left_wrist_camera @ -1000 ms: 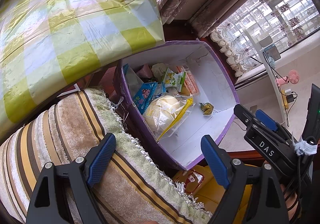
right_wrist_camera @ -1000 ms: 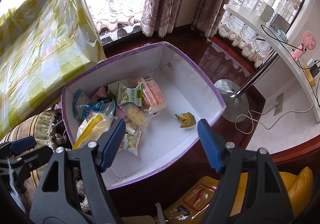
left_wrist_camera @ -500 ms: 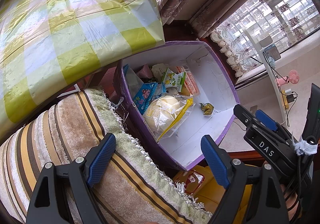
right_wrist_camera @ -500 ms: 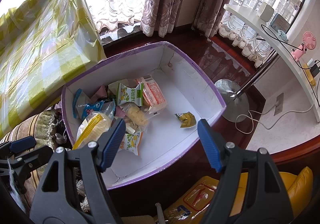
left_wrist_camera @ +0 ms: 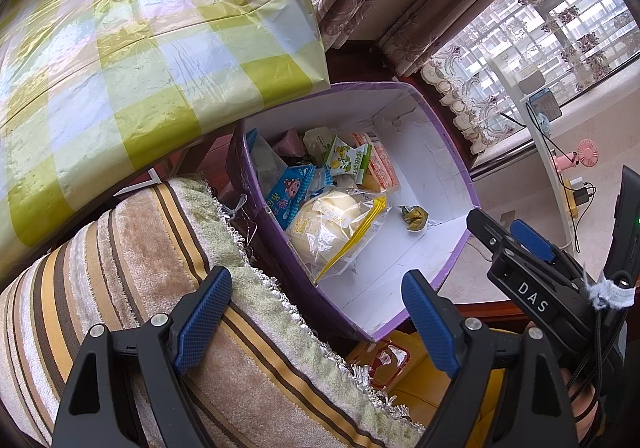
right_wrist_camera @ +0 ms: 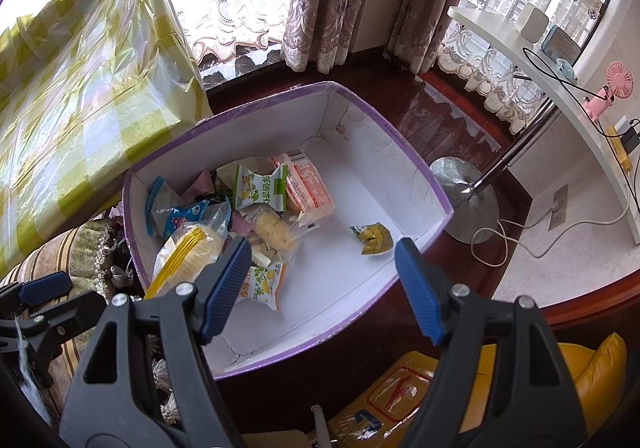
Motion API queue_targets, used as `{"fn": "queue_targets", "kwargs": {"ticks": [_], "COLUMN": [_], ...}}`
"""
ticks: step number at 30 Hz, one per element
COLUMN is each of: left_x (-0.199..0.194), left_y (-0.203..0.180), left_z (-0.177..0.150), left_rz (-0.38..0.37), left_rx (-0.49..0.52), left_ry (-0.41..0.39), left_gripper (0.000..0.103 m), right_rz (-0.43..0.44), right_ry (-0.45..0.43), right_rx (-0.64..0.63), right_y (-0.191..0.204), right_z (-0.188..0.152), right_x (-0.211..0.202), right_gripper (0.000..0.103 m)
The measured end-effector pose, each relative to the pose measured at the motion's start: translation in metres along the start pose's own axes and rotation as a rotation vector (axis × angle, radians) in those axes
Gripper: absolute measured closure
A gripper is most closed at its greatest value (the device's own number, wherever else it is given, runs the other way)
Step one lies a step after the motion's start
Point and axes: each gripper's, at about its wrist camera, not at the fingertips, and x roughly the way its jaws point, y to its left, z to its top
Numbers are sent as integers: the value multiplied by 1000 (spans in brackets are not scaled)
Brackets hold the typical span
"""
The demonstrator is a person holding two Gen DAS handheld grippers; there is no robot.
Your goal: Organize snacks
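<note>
On the far left I see a table with a shiny green and white checked cloth (left_wrist_camera: 120,47). Near it, low on the left, lies a soft striped brown and cream cushion with a fringe (left_wrist_camera: 160,248). My left gripper (left_wrist_camera: 316,324) hangs over the edge of that cushion. Its two blue pads are wide apart and nothing is between them.

In the middle sits the big purple cardboard box with white insides (right_wrist_camera: 384,183). The snacks are piled in its left part. There is a round pale bun in a clear bag with a yellow strip (left_wrist_camera: 332,224), a blue packet with a cartoon face (left_wrist_camera: 290,193), a green and white lemon packet (right_wrist_camera: 260,187) and an orange and white packet (right_wrist_camera: 310,187) just beside it. One small yellow crumpled wrapper (right_wrist_camera: 372,238) lies alone, well apart from the pile, on the right side of the box floor.

My right gripper (right_wrist_camera: 324,288) hangs over the near side of the box. Its blue pads are apart too, and hold nothing.

On the right, a white shelf (right_wrist_camera: 560,87) holds a small pink fan (right_wrist_camera: 614,85).
</note>
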Motion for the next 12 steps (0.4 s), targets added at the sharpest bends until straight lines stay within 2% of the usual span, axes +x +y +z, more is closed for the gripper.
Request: {"fn": "queue_targets", "kwargs": {"ticks": [12], "left_x": [0], "left_y": [-3], "left_z": [1], "left_rz": [16], "left_rx": [35], "left_ry": [-25], "left_gripper": [15], "right_rz": [5], "right_ry": [3], "right_rx": [1], "right_y": [2], "right_z": [-1], "right_x": [0], "right_gripper": [26]}}
